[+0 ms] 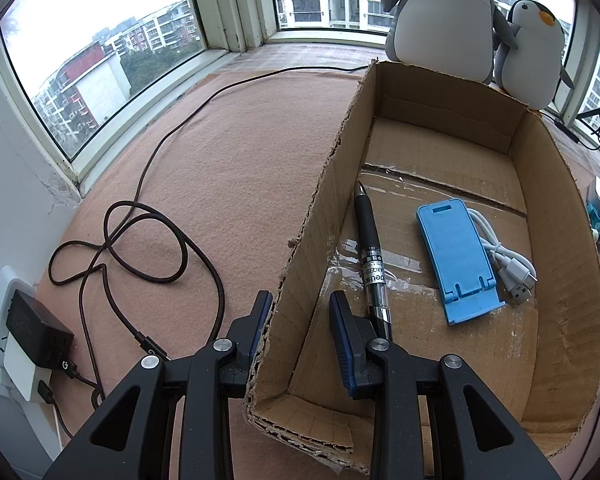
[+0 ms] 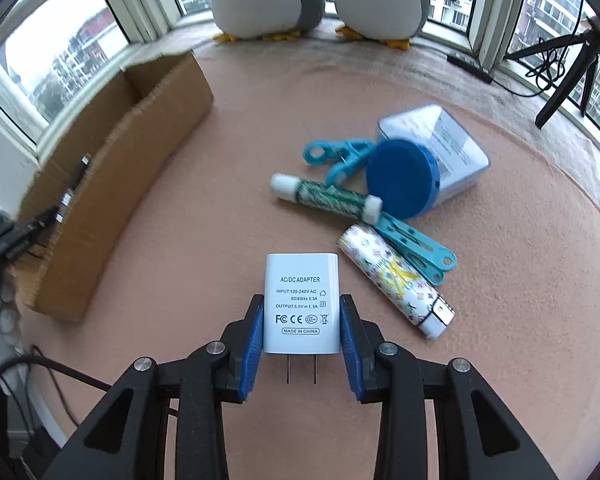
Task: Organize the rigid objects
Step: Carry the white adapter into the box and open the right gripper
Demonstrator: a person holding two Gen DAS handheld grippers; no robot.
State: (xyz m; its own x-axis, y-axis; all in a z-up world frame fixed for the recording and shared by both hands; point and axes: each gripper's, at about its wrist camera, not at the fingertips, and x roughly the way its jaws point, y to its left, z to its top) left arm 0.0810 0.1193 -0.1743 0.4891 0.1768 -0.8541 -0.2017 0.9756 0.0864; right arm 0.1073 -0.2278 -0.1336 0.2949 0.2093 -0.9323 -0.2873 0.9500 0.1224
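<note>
The right gripper (image 2: 301, 336) is straddling the white plug adapter (image 2: 301, 304), which is lying flat on the pink felt mat (image 2: 204, 248) with its printed face up and its two metal prongs (image 2: 301, 369) pointing back toward the camera. The blue pads (image 2: 253, 344) are sitting right against the adapter's two long sides; the jaws look closed on it, though how firmly they are pressing cannot be told. The left gripper (image 1: 300, 332) is clamping the near wall of the cardboard box (image 1: 300, 264), one finger outside and one inside, holding the box steady. Inside it a black pen (image 1: 372, 260), a blue phone stand (image 1: 456, 260) and a white cable (image 1: 508, 264) are already lying. Beside the adapter, a patterned tube (image 2: 396, 280), teal clothes pegs (image 2: 412, 244), a green-wrapped stick (image 2: 326, 196), a blue round lid (image 2: 402, 178) and a pale box (image 2: 440, 148) are waiting, close together. In my judgement, the grip should be made firm before lifting, since the smooth plastic sides may slip. The lift should go straight up, clear of the tube lying just to the right, then carry left over the box wall. The left grip on the box should not be loosened meanwhile.
</note>
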